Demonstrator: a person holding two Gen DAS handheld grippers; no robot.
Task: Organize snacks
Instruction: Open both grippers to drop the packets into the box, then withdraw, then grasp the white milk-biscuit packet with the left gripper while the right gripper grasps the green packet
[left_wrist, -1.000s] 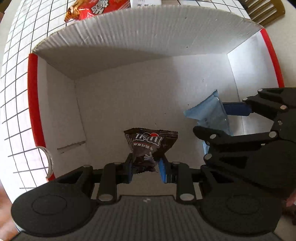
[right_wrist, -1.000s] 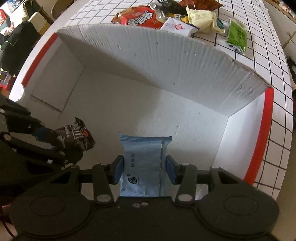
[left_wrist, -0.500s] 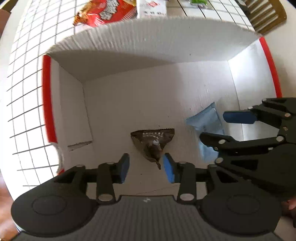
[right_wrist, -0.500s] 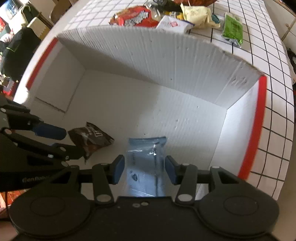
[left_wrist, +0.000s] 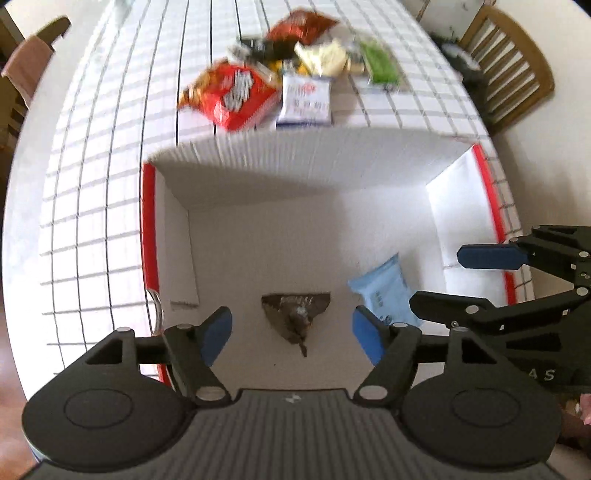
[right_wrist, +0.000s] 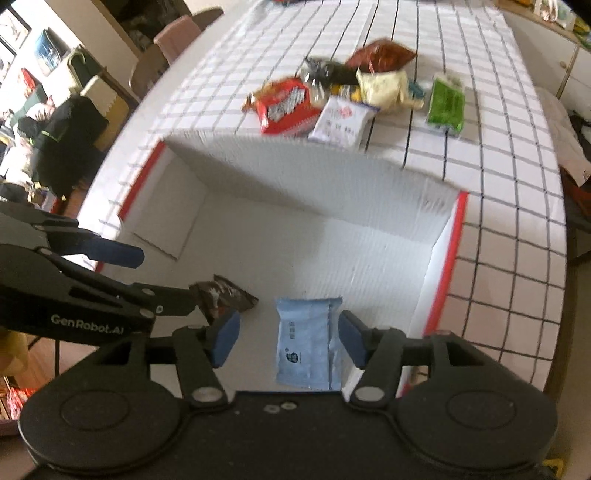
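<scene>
- Left wrist view is showing the left gripper (left_wrist: 291, 334) hanging over the white corrugated cardboard box with red-edged side walls (left_wrist: 149, 229), its blue-padded fingers (left_wrist: 217, 332) spread wide apart and gripping nothing.
- Lying flat on the box floor between those fingers is the dark brown crumpled candy packet (left_wrist: 295, 314); its print is too blurred to read.
- Just right of it, the light blue sealed snack pouch (left_wrist: 384, 291) is lying on the same floor, with small dark marks that cannot be read.
- Reaching in from the right edge is the right gripper (left_wrist: 439, 280), its jaws parted.
- Beyond the far wall, on the white black-gridded tablecloth (left_wrist: 110, 147), a red crinkly bag with white lettering (left_wrist: 231, 94), a white packet with red and blue print (left_wrist: 304, 99) and a green packet (left_wrist: 382, 66) are sitting; motion blur is hiding their wording.
- Right wrist view is showing the right gripper (right_wrist: 288, 339) held apart, empty, with the light blue pouch (right_wrist: 306, 347) lying between its pads on the box (right_wrist: 443, 258) floor.
- The brown packet (right_wrist: 225, 299) is lying to the left, beside the left gripper (right_wrist: 162, 277), whose black arm is carrying the white lettering "GenRobot.AI".
- The red bag (right_wrist: 284, 105), white packet (right_wrist: 341, 123) and green packet (right_wrist: 445, 103) are sitting on the tablecloth (right_wrist: 498, 221) behind the box.
</scene>
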